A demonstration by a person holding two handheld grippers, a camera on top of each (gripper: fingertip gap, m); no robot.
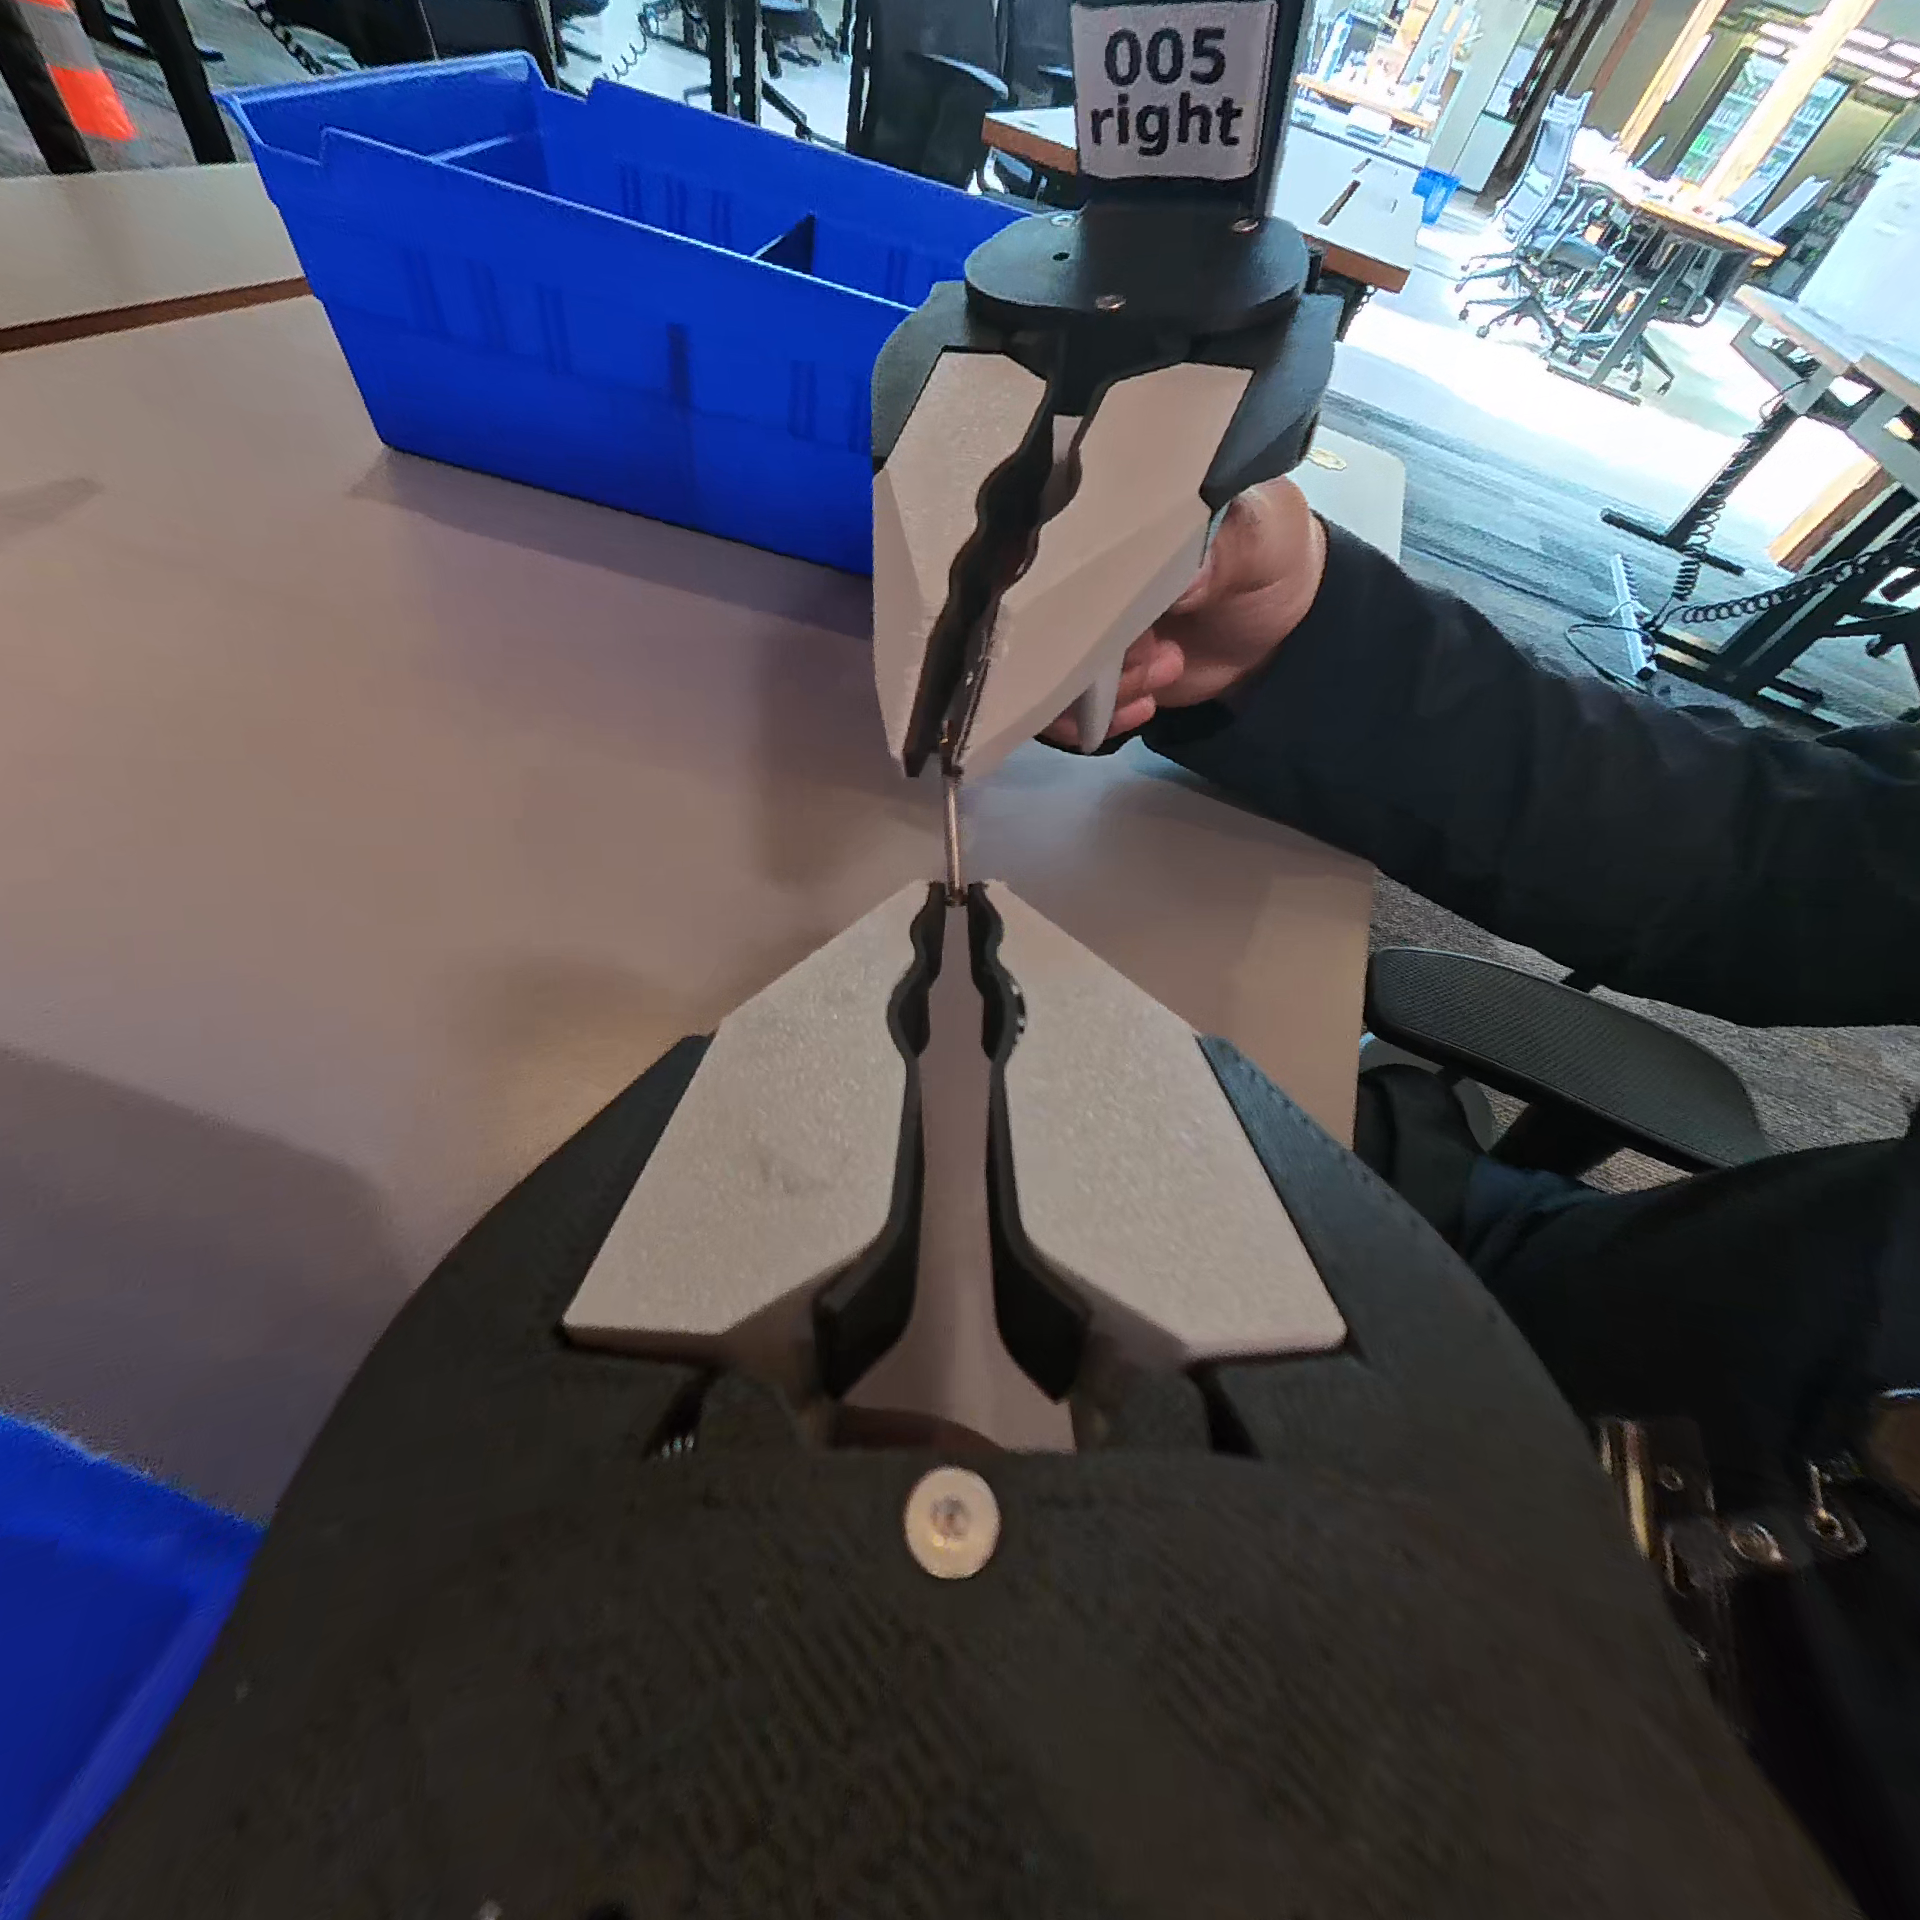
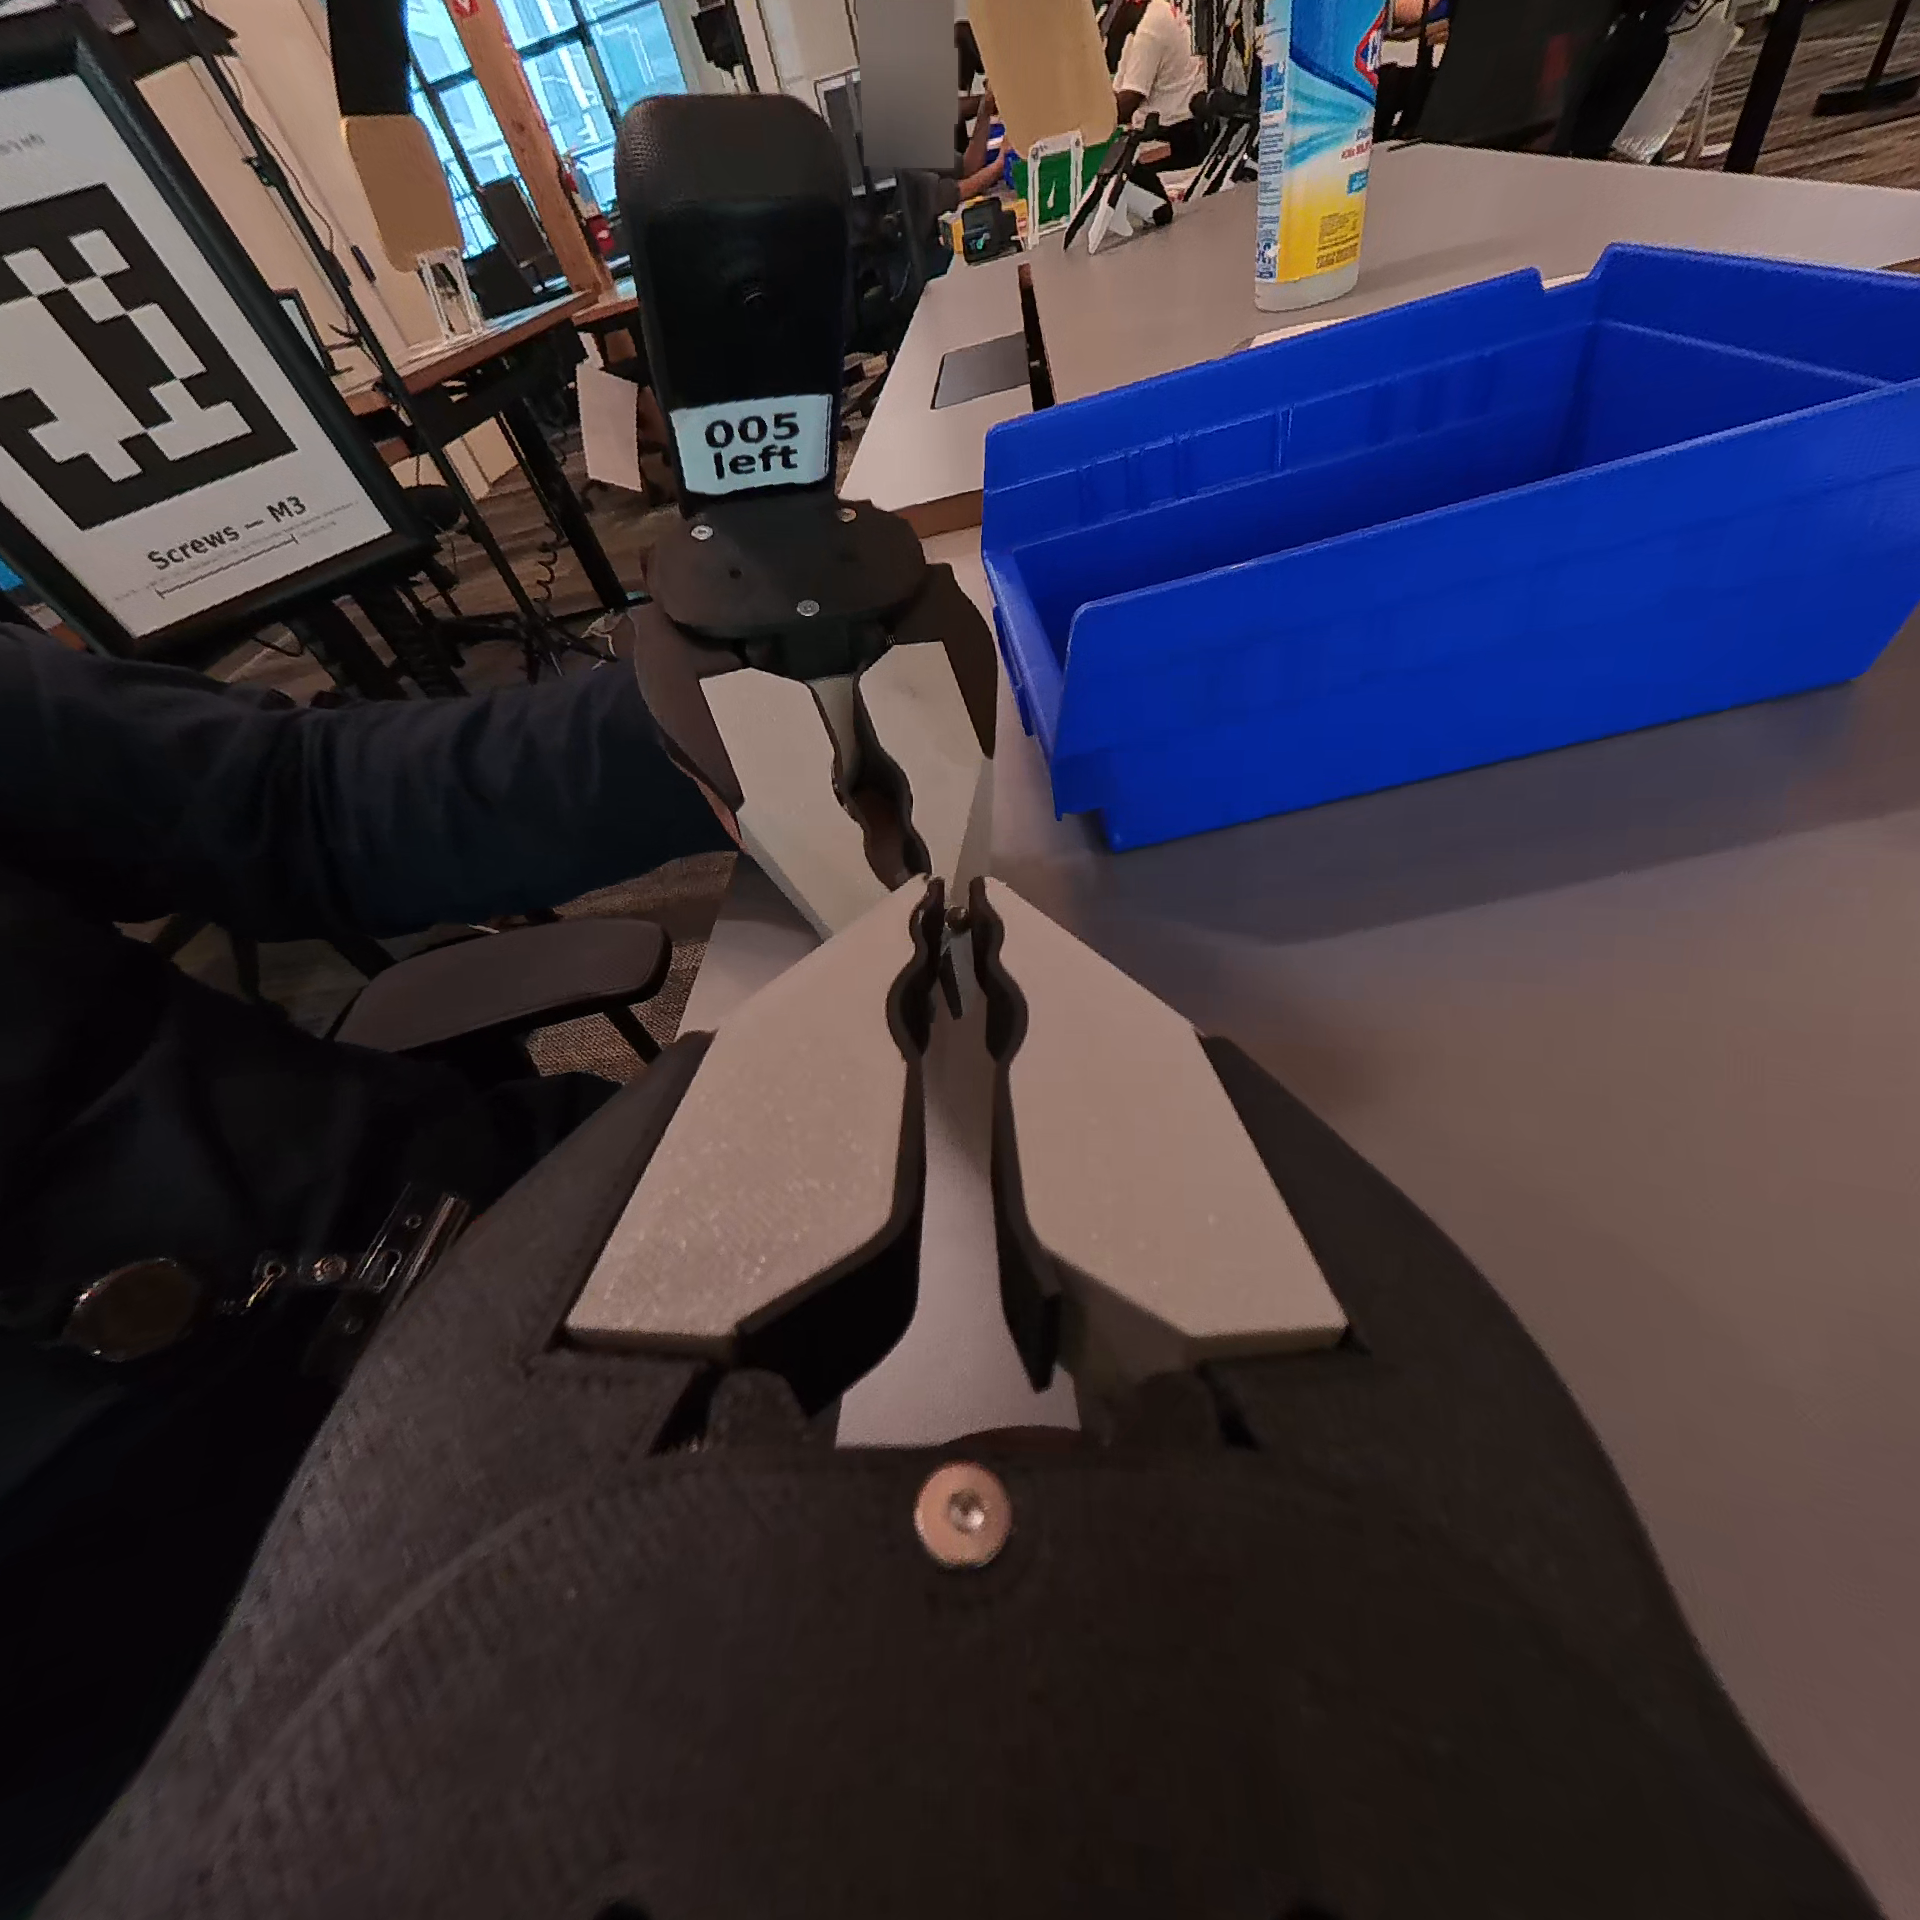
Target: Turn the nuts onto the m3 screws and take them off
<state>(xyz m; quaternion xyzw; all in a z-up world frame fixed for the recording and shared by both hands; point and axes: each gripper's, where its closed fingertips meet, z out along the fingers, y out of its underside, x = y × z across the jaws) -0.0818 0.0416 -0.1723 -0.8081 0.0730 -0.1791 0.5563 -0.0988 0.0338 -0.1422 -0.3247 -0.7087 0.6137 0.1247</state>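
Two tongs meet tip to tip above the bench [image 1: 364, 831], just in from its near edge, and I keep them there because the parts are too small to work lying flat. My right tongs [image 1: 940, 764] are pinched narrow on one end of the m3 screw [image 1: 952, 831], which bridges the short gap down to my left tongs [image 1: 954, 891]. Those are narrow as well, nipping the screw's other end. I take it the nut sits in that nip, but it is too small for me to make out, so I cannot tell which tongs hold it.

From the right wrist view a small dark round part [image 2: 957, 916] sits between my right tips, with the left tongs [image 2: 920, 883] closing in from beyond. Holding the pair nose to nose keeps the thread axis straight, so one side can twist while the other braces.

One blue bin [image 1: 582, 343] waits toward the far side of the bench, near enough, I judge, for dropping parts in. Another blue bin [image 1: 94, 1621] sits nearer, at my left.
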